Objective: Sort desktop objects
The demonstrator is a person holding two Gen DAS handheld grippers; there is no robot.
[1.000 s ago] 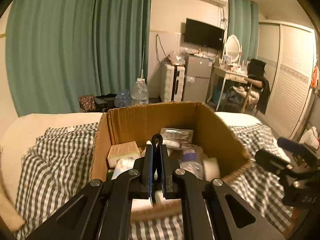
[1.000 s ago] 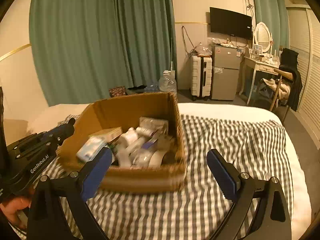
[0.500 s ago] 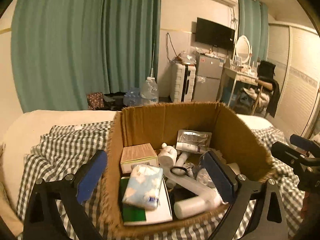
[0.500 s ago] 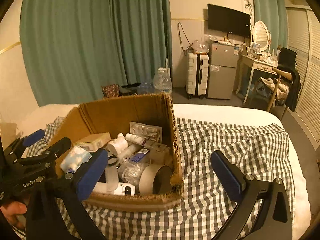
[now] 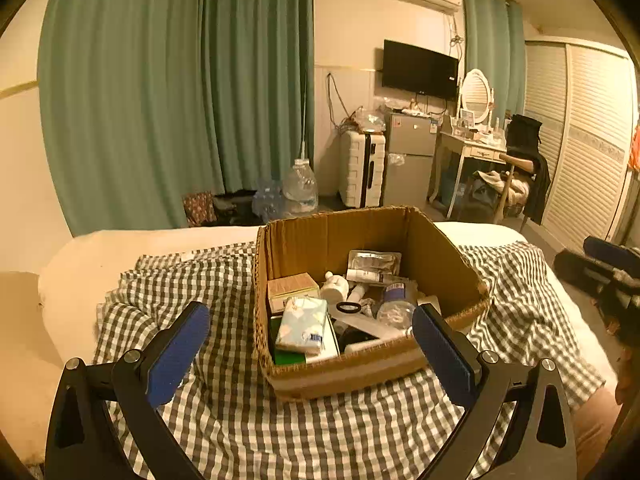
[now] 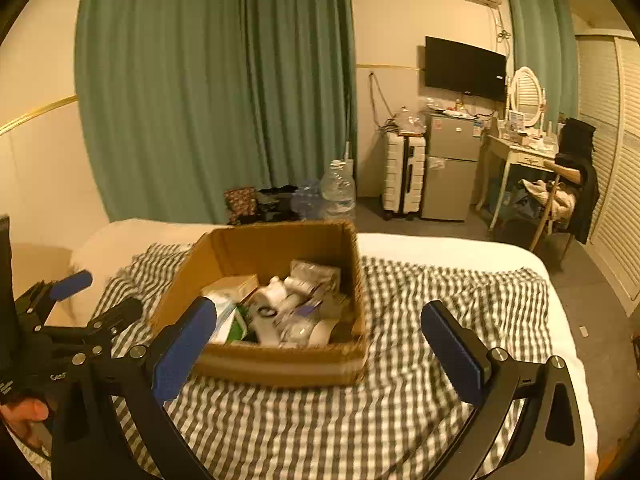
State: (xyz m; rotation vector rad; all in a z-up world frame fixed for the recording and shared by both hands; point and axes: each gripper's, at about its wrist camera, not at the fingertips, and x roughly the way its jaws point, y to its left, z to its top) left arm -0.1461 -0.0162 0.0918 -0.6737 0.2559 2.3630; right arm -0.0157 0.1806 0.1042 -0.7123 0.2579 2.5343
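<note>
An open cardboard box (image 5: 436, 256) sits on a checked cloth (image 5: 248, 432) on the bed. It holds several items: a tan carton (image 5: 292, 286), a pale blue tissue pack (image 5: 302, 324), a white bottle (image 5: 334, 286), a foil pouch (image 5: 374, 260) and tubes. The box also shows in the right wrist view (image 6: 276, 244). My left gripper (image 5: 310, 344) is open and empty, pulled back in front of the box. My right gripper (image 6: 318, 338) is open and empty, in front of the box's near wall. The left gripper also shows in the right wrist view (image 6: 96, 304).
The bed's bare white mattress (image 6: 440, 246) lies beyond the cloth. Past the bed are green curtains (image 5: 180, 100), a water jug (image 5: 300, 190), a white suitcase (image 5: 362, 168), a small fridge (image 5: 410, 158) and a vanity desk with a chair (image 5: 516, 168).
My left gripper was shut over the box one second ago, then opened and drew back. The right gripper also drew back from the box, staying open.
</note>
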